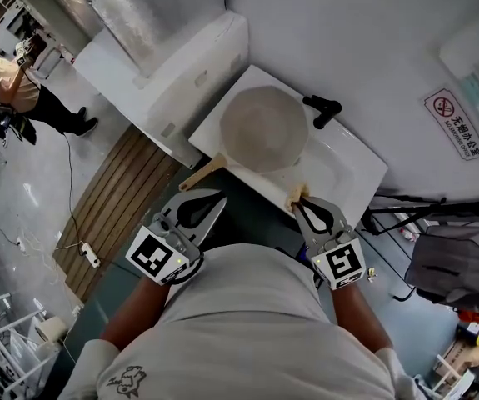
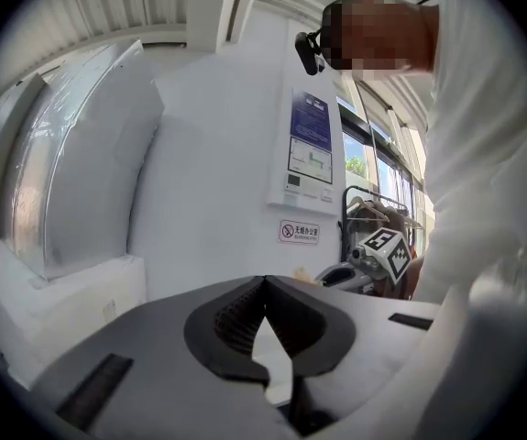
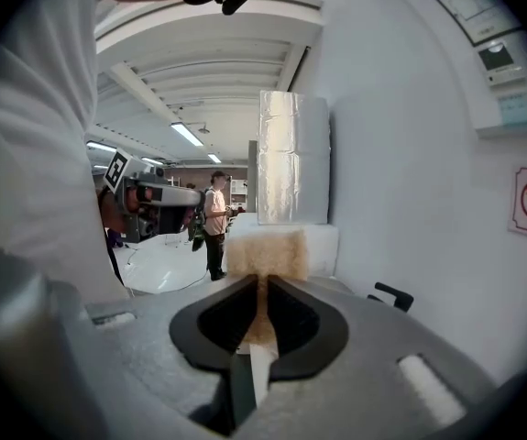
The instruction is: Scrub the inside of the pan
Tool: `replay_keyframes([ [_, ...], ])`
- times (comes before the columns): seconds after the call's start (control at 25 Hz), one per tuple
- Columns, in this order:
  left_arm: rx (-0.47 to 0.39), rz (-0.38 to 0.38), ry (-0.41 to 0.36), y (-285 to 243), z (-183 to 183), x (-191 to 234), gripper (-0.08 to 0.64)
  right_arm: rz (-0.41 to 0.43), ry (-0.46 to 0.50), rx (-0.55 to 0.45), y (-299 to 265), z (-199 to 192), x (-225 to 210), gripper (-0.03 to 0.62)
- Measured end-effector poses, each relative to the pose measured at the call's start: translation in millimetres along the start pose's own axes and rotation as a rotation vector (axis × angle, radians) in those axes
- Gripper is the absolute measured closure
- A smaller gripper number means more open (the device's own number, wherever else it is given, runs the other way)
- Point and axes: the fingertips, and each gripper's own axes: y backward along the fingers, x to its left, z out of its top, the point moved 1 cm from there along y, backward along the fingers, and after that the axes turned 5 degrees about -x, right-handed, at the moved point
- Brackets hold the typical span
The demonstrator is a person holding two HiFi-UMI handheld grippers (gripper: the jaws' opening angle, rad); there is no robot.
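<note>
Two grippers are hovering side by side near the operator's torso, apart from each other. L gripper (image 2: 265, 282) is sitting w/ jaws fully together and nothing between them. R gripper (image 3: 264, 284) is clamping a tan sponge (image 3: 265, 251), w/ approx. half the pad protruding past the tips.

Pan (image 1: 264, 128) is lying ahead of both, mouth up, on the white sink (image 1: 360, 167). Neither gripper is touching it. Its wooden handle (image 1: 201, 176) is pointing back toward the L gripper and ending near it in the head view. A black faucet (image 1: 323, 107) is standing at the pan's far right. Pan interior is looking pale; any soil is too faint to tell.

Step in hand (est.): approach phase. The sponge is loaded, but scrubbing is not yet under way.

Next move (est.) is calling for:
1. L jaws opening, then closing on the handle to steady the pan.
2. R gripper tilting down and bringing the sponge face flat onto the inside, w/ the jaw tips clearing the rim.
</note>
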Motion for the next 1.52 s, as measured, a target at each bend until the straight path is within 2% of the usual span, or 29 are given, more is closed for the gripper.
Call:
replay_keyframes([
  [0.24, 0.039, 0.023, 0.001, -7.8, -22.2, -74.3, 0.561, 0.028, 0.007, -0.028, 70.9, -22.5, -4.0, 0.555],
  [0.4, 0.041, 0.055, 0.008, -7.5, -30.0, -117.2, 0.561, 0.061, 0.006, -0.066, 110.2, -24.2, -0.5, 0.555],
  [0.68, 0.063, 0.091, 0.019, 2.0, -34.9, -166.3, 0.561, 0.082, -0.017, -0.105, 164.6, -25.6, 3.6, 0.554],
  [0.92, 0.049, 0.055, 0.012, 11.2, -29.5, -189.1, 0.561, 0.074, -0.033, -0.134, 188.6, -21.2, 18.9, 0.555],
  [1.12, 0.038, 0.025, -0.001, 33.3, -20.6, -198.5, 0.561, 0.058, -0.030, -0.158, 197.3, -10.7, 48.6, 0.555],
  [1.32, 0.035, 0.034, -0.022, 85.6, -11.9, -199.0, 0.561, 0.063, -0.023, -0.167, 200.4, 5.2, 96.4, 0.557],
  [1.52, 0.010, 0.076, -0.009, 151.8, -8.1, -190.6, 0.561, 0.064, -0.031, -0.165, 196.0, 22.1, 151.9, 0.557],
])
